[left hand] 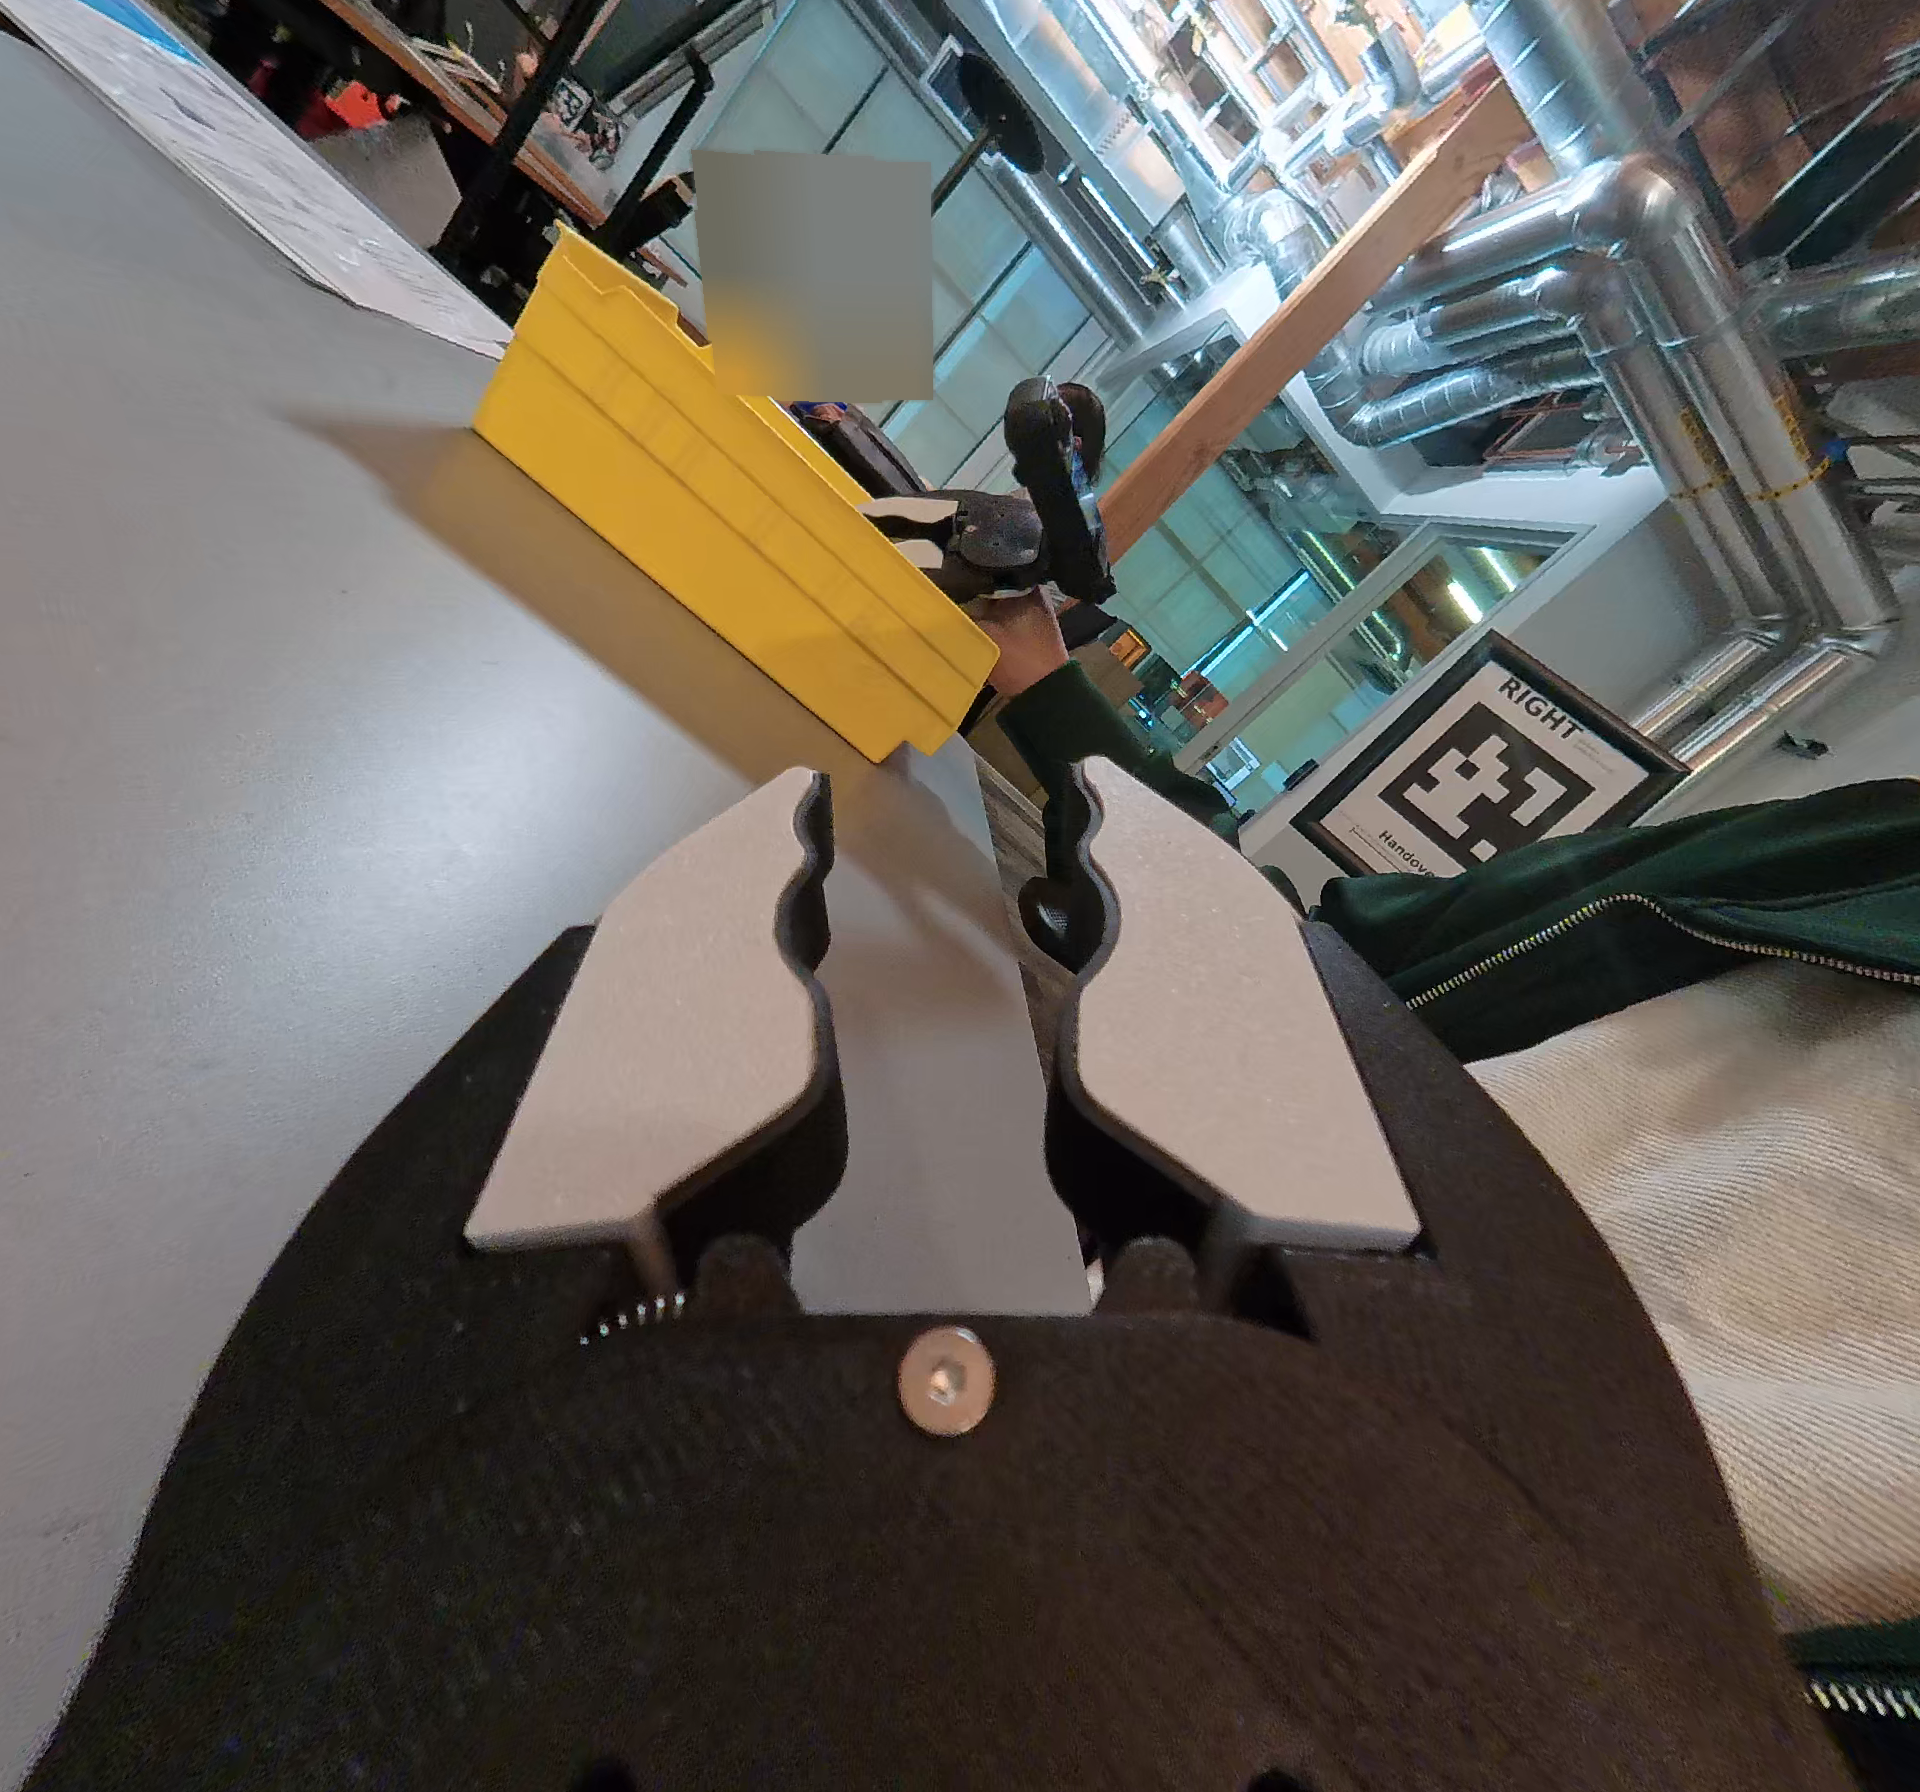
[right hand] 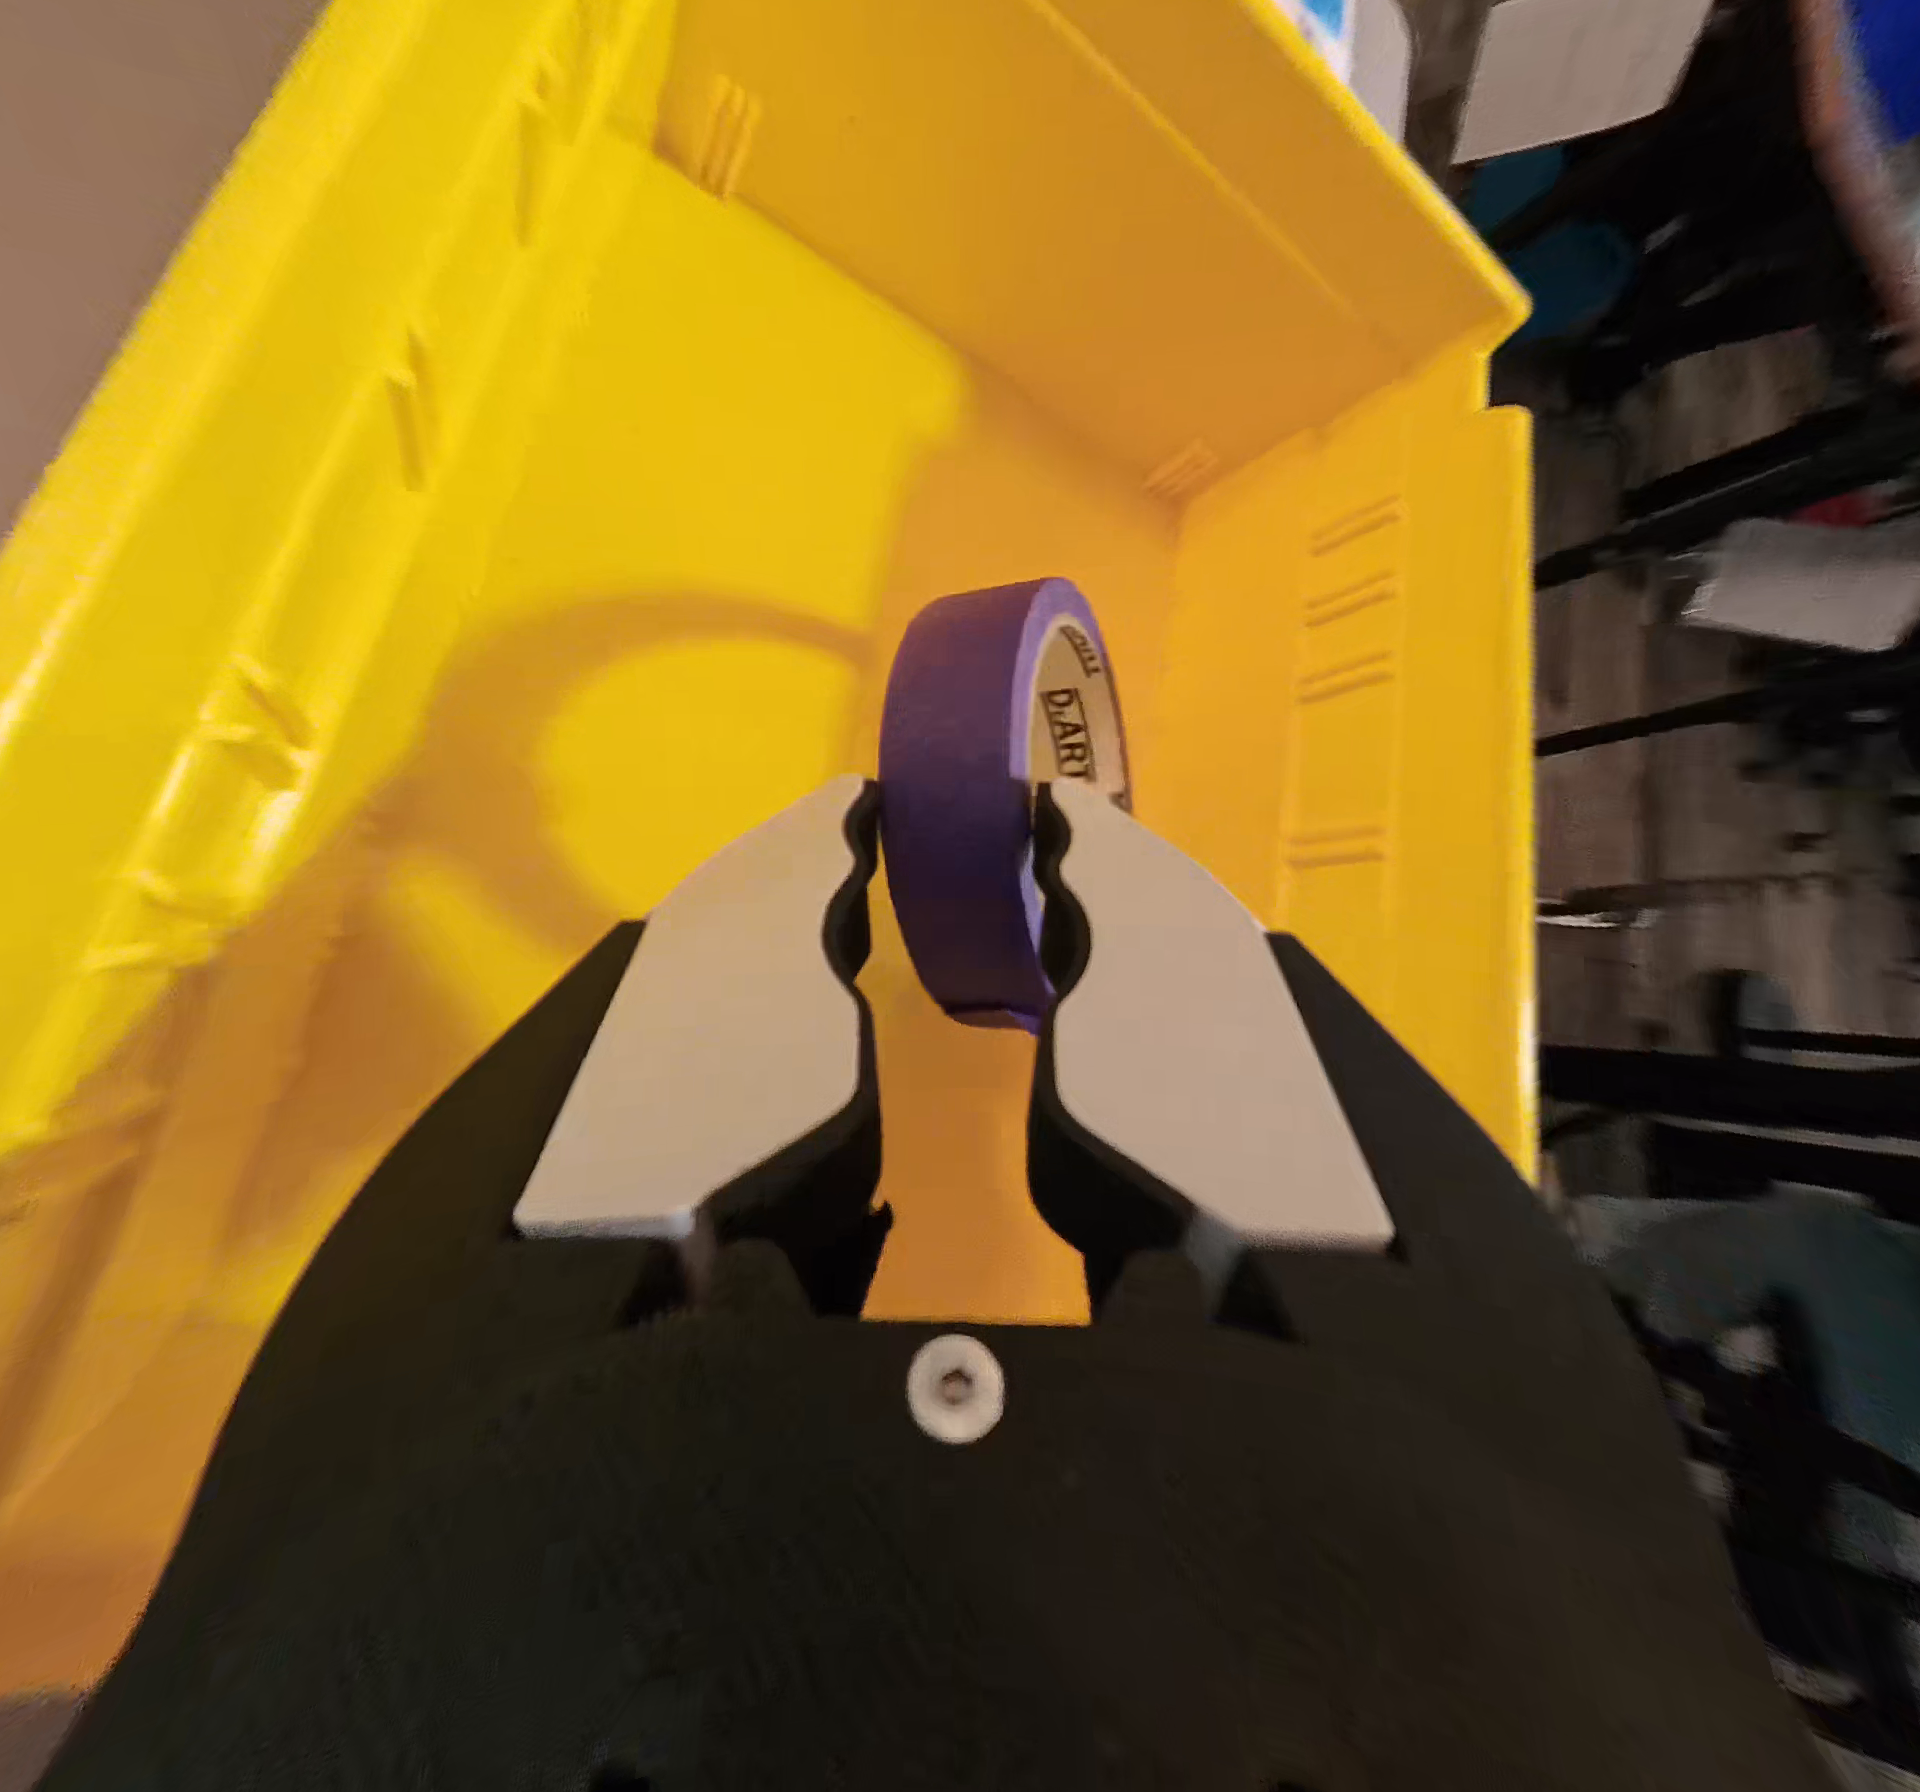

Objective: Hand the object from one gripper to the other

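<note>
R gripper (right hand: pixel 956 807) clamped on purple tape roll (right hand: pixel 961 807), roll upright on edge betw. fingertips, inside yellow bin (right hand: pixel 499 495) above its floor. L gripper (left hand: pixel 951 807) jaws apart, nothing betw. them, low over grey table (left hand: pixel 260 703), near bin's outer wall. R gripper seen from L view reaching over bin rim.
</note>
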`<state>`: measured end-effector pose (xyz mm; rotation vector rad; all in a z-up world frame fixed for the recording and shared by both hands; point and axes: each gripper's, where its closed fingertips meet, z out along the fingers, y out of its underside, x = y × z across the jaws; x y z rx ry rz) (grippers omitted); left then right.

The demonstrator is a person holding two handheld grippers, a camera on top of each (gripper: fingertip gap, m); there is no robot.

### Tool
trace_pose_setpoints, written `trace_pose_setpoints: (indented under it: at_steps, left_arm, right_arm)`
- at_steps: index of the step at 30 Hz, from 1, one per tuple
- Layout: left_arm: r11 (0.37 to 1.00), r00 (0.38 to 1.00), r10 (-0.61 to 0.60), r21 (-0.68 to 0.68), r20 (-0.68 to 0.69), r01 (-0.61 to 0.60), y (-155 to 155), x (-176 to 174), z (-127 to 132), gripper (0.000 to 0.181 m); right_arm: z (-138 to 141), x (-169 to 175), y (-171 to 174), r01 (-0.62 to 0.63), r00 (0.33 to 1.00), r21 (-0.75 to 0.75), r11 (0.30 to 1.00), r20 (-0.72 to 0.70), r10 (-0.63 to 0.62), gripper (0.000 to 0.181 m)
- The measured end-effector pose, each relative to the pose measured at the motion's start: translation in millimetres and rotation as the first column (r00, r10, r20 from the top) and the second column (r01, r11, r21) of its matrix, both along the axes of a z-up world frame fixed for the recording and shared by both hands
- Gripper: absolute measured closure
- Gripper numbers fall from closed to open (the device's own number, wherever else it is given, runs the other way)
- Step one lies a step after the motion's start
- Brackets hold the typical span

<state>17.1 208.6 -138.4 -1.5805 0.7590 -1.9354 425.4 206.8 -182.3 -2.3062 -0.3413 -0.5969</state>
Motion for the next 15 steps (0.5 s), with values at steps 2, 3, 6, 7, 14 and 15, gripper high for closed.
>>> trace_pose_setpoints:
  at_steps: [2, 3, 6, 7, 14, 15]
  left_arm:
    - [1.000, 1.000, -0.001, 0.003, -0.003, 0.001, -0.8, 0.3, -0.2, 0.137]
    - [1.000, 1.000, -0.001, 0.006, -0.004, 0.001, -1.0, 0.2, -0.1, 0.138]
    - [1.000, 1.000, 0.001, 0.005, -0.006, -0.001, -0.3, 0.1, -0.5, 0.138]
    - [1.000, 1.000, 0.000, 0.000, -0.004, 0.000, 0.0, 0.0, -0.8, 0.138]
    - [1.000, 1.000, 0.002, 0.004, -0.008, -0.002, 0.0, 0.1, -1.2, 0.138]
    - [1.000, 1.000, 0.001, 0.004, -0.009, -0.001, -0.1, 0.3, -1.4, 0.138]
  right_arm:
    - [0.2, -0.6, -1.1, 0.012, 0.999, 0.005, 1.000, -0.049, -0.012, 0.151]
    - [2.9, -1.0, -1.4, 0.013, 0.998, 0.017, 1.000, -0.065, -0.012, 0.150]
    - [17.6, -10.5, 0.3, 0.005, 0.982, 0.091, 0.996, -0.190, 0.012, 0.144]
    - [22.6, -13.5, 0.9, 0.007, 0.973, 0.112, 0.994, -0.231, 0.019, 0.143]
    - [105.7, -59.7, 4.8, -0.063, 0.930, 0.401, 0.914, -0.309, 0.199, 0.148]
    - [123.3, -78.4, 5.1, -0.097, 0.907, 0.455, 0.885, -0.326, 0.267, 0.148]
